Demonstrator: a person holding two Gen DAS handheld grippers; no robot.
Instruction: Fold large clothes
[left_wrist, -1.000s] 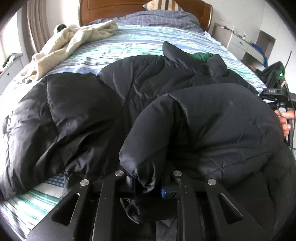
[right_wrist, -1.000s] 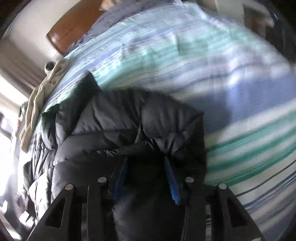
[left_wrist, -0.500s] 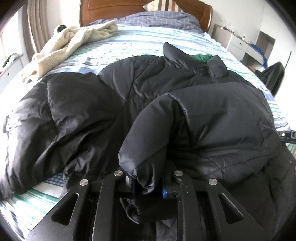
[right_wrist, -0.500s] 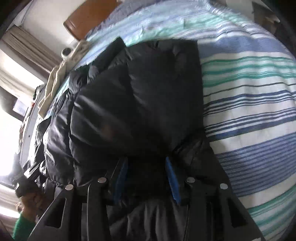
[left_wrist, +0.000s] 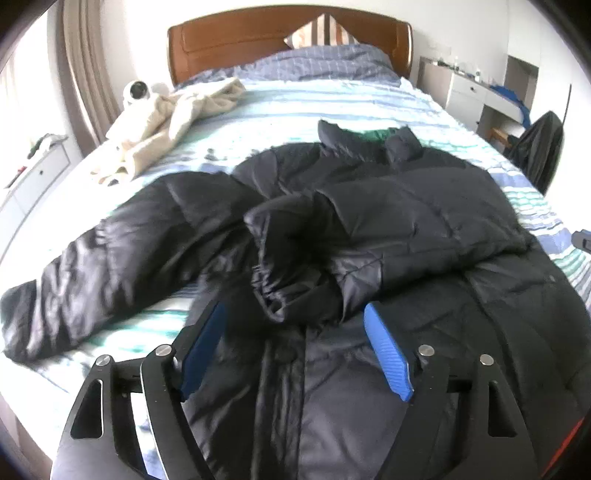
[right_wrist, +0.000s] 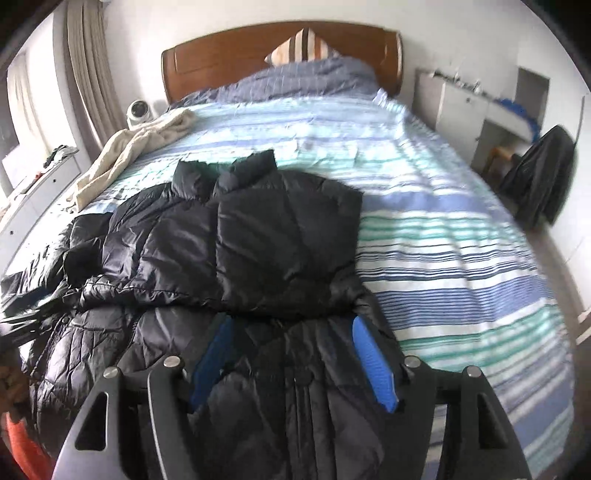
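Curtain: beige curtain hangs at the far left edge of both views; a white drawer unit stands below it
Towel: cream towel lies crumpled on the upper left of the bed; a small white round device sits just beside it
Jacket: black puffer jacket is spread on the striped bed, collar toward the wooden headboard; one sleeve stretches flat toward the left edge in the left wrist view; the other sleeve is folded across the chest, its elastic cuff lying near the middle of the front
Left hand-held gripper: left hand-held gripper hovers above the jacket front; its jaws are opening, blue pads spread wide; the cuff lies ahead, clear of both pads; nothing is grasped
Right hand-held gripper: right hand-held gripper hovers over the lower front of the jacket; its jaws are opening, pads apart with only loose fabric below them; released
Right side: bare striped sheet fills the bed to the right of the jacket; a white cabinet and a dark garment stand beyond the bed
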